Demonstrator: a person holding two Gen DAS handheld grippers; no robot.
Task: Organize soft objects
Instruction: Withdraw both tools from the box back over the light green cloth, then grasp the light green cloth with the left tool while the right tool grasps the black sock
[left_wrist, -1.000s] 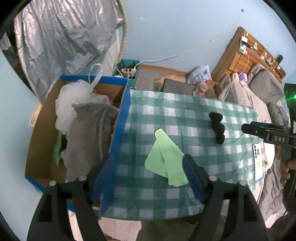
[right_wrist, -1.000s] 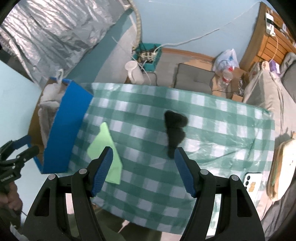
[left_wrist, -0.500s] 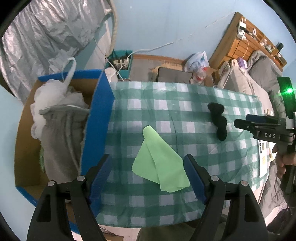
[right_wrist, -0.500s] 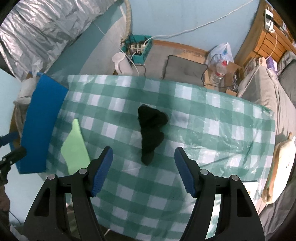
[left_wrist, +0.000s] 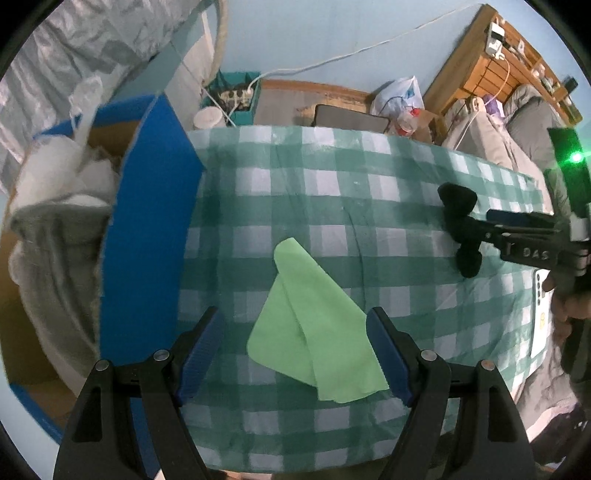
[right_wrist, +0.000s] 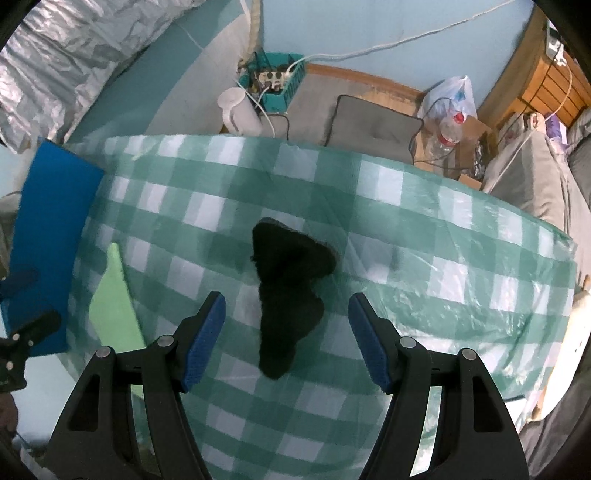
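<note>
Both tongs are held open: the left tongs (left_wrist: 295, 350) above the green cloth (left_wrist: 310, 332), the right tongs (right_wrist: 286, 339) above the black sock (right_wrist: 288, 295), both on the desk (left_wrist: 369, 192). The plastic tablecloth (right_wrist: 424, 258) could be pinched along with either item.

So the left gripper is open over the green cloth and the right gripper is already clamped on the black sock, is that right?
Not quite. The right gripper is open too: in the right wrist view its jaws stand apart on either side of the black sock, not pressing it. The left gripper is indeed open over the green cloth.
</note>
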